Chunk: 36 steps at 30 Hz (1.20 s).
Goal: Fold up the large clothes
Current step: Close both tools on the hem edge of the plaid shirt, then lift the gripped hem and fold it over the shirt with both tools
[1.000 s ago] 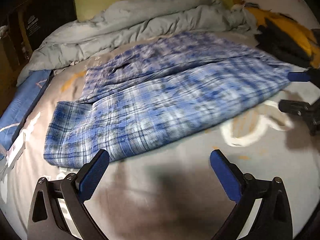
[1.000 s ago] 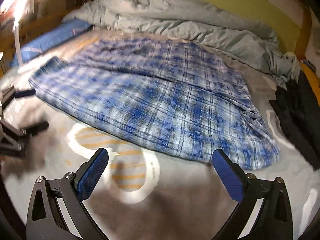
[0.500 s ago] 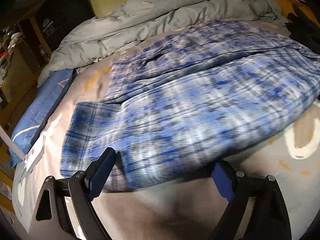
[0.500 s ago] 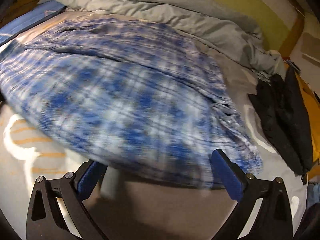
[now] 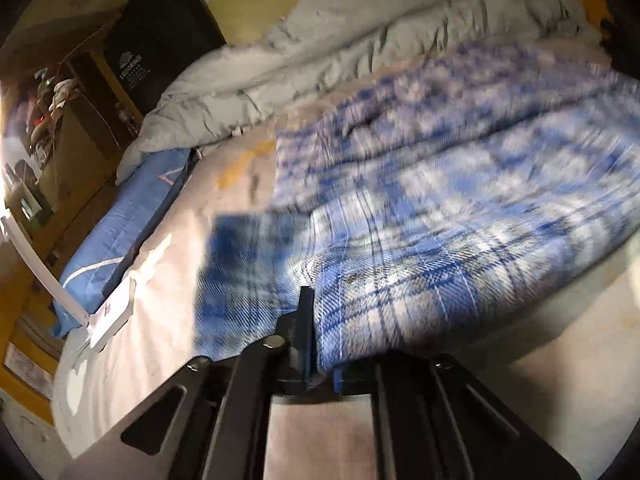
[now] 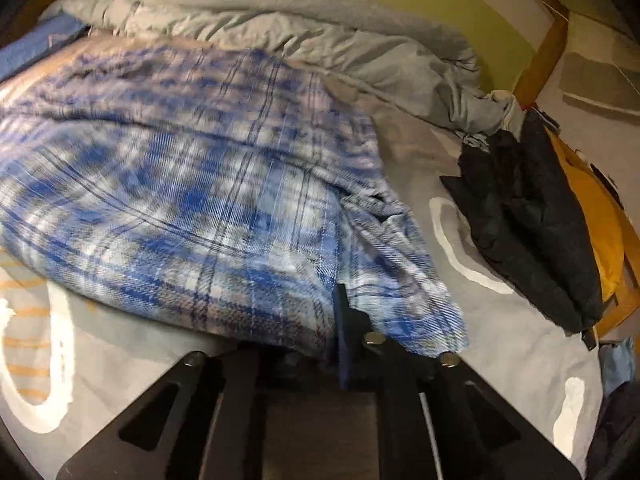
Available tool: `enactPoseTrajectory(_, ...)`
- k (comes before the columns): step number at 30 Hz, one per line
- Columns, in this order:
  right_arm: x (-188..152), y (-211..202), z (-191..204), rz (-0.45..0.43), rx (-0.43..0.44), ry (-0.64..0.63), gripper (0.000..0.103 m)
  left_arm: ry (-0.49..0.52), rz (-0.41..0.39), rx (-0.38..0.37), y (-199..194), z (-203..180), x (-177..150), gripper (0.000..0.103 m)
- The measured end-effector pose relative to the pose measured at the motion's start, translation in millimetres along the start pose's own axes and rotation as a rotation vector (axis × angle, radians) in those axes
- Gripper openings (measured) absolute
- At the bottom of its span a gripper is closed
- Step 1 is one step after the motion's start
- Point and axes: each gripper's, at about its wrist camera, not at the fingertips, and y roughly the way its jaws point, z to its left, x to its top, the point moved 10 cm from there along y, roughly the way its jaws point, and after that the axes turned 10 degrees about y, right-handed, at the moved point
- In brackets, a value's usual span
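A large blue and white plaid garment (image 5: pixel 440 208) lies spread on the bed; it also fills the right wrist view (image 6: pixel 192 200). My left gripper (image 5: pixel 320 336) is shut on the garment's near edge close to its left corner. My right gripper (image 6: pixel 340 344) is shut on the near edge close to the garment's right corner. In both views the pinched fabric rises off the sheet and covers the fingertips.
A rumpled grey duvet (image 5: pixel 340 52) lies along the far side of the bed by the yellow-green wall. A blue pillow (image 5: pixel 128 216) lies at the left. Dark clothes (image 6: pixel 520 216) and a yellow item (image 6: pixel 596 208) lie at the right. The pale printed sheet (image 6: pixel 500 336) lies under everything.
Both grippers were open in front of the garment. They moved forward to its near edge and closed on it, and the edge is lifted.
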Motion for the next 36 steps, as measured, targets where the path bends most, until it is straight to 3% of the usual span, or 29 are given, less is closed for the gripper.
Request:
enactPoseTrajectory(6, -4.9, -69.3, -8.2, -0.027, 0.071, 0.029, 0.004, -0.114, -0.035, -0.096, -61.8, 26.0, -10.5, 0.007)
enactPoseTrajectory(10, -28.3, -119.0, -11.3, -0.017, 0.138, 0.011, 0.004, -0.073, -0.047, -0.161, -106.9, 22.4, -30.2, 0.007)
enactPoseTrajectory(15, -68.9, -128.5, -8.8, 0.067, 0.16, -0.035, 0.004, -0.05, 0.012, -0.216, -116.9, 10.3, -55.8, 0.007)
enactPoseTrajectory(21, -86.1, -147.1, -10.9, 0.065, 0.137, -0.096, 0.004, -0.018, -0.01, -0.226, -137.9, 14.7, -58.8, 0.007)
enactPoseTrajectory(24, -69.5, -145.4, -18.2, 0.046, 0.14, -0.084, 0.004, -0.022, -0.011, -0.241, -132.7, 18.4, -47.4, 0.007)
enactPoseTrajectory(28, -12.7, -136.4, -22.4, -0.018, 0.175, -0.016, 0.004, 0.006, -0.021, -0.265, -112.2, 28.3, -3.1, 0.007)
enactPoseTrajectory(32, 45.7, -102.5, -24.6, -0.024, 0.18, 0.037, 0.004, -0.006, 0.046, -0.29, -60.4, 45.6, 46.5, 0.007)
enactPoseTrajectory(36, 80.6, -46.8, -23.5, 0.044, 0.209, 0.08, 0.004, -0.04, 0.137, -0.336, -1.2, 53.7, 74.6, 0.007)
